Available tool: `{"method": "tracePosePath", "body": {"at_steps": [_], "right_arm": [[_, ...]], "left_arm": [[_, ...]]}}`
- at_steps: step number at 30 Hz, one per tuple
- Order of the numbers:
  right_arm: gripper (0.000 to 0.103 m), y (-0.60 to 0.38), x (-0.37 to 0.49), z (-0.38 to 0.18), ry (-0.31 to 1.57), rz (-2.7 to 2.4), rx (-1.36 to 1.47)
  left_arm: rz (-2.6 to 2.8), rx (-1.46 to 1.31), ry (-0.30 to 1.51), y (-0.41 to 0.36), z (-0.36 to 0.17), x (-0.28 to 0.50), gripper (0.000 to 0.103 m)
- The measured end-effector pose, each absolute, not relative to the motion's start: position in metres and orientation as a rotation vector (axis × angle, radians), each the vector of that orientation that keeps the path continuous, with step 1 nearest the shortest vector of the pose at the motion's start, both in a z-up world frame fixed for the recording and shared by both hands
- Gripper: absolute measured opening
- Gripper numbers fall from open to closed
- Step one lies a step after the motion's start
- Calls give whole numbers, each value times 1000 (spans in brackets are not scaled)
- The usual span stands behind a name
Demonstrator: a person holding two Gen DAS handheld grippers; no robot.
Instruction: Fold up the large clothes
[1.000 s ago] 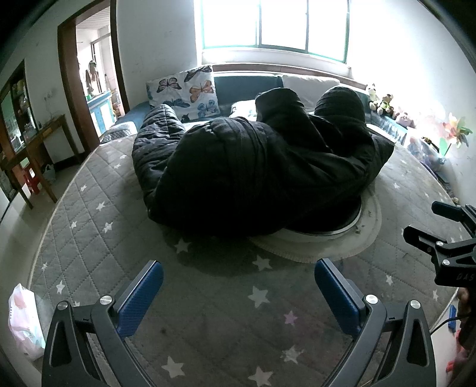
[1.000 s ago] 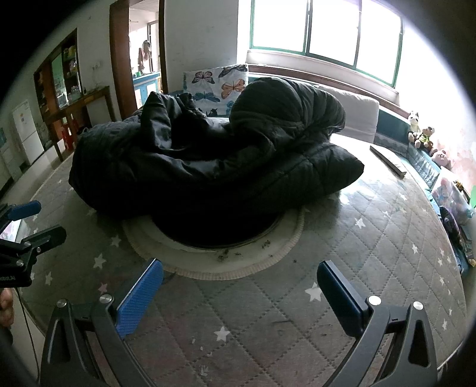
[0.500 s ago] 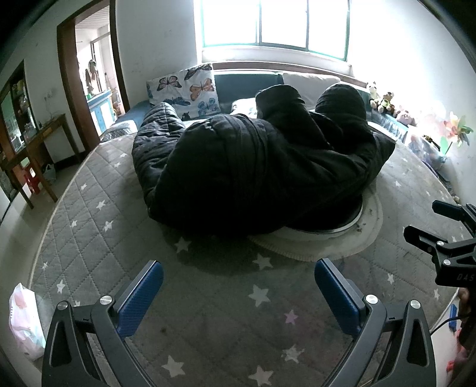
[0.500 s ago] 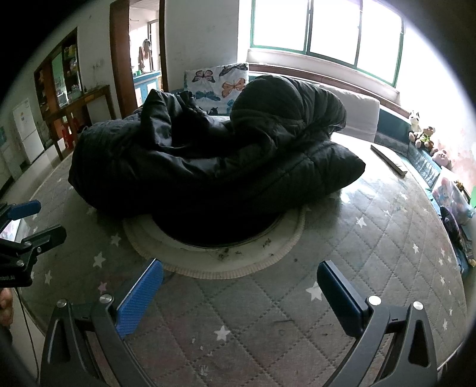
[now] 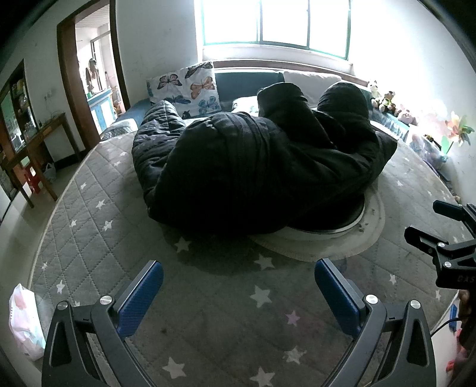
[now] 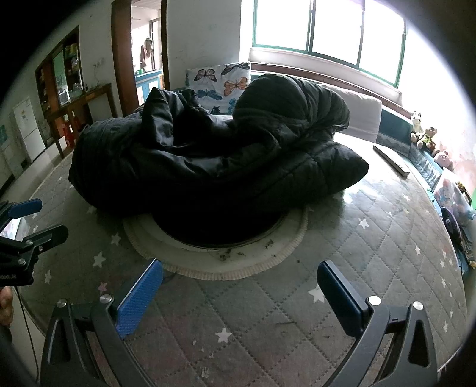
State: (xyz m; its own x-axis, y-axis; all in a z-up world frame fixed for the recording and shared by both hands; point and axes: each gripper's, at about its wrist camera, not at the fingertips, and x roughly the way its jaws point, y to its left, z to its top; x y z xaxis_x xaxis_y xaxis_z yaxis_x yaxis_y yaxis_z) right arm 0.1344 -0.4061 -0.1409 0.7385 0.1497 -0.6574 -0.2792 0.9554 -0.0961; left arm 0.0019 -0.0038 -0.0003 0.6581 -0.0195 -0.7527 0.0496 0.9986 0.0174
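A round table (image 5: 89,226) under a grey quilted cover with white stars fills a lived-in room, with a bright window (image 5: 273,23) behind it and a butterfly pillow (image 5: 186,89) on the bench at its far side. At the table's middle sits a pale round turntable (image 6: 238,262), and the coat (image 5: 253,166) lies heaped over it, spilling past its left rim onto the cover.

The coat is a black quilted puffer, crumpled, with a sleeve and what looks like the hood bulging up at the far side of the turntable. It should be light for its bulk, soft and springy, with a slick shell likely to slide in a shallow pinch. Its puff will resist flattening, so folds may spring back unless pressed.

The left gripper (image 5: 238,291) hovers over bare cover on the near side of the turntable, jaws spread wide and holding nothing. The right gripper (image 6: 239,293) hangs likewise near the turntable's near rim, wide open and empty.

Good holds would be seams or hems, where the fabric is thinner: the bottom corner (image 6: 354,166) jutting right of the turntable, and the quilted edge (image 5: 154,134) to its left.
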Motion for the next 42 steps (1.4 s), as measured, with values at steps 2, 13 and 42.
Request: {"method": "tracePosePath", "body": {"at_steps": [2,13,42], "right_arm": [[103,-406,135,-141,702,239,-192],[103,-403,140,-143,713,243,-201],[103,-408,232,-52,689,369,-153]], "left_arm": [[-39,38,855,-4,-1,3,103],[-38,49,861,-4,-2,9,103],[-146,135,715,26,67,85,103]]}}
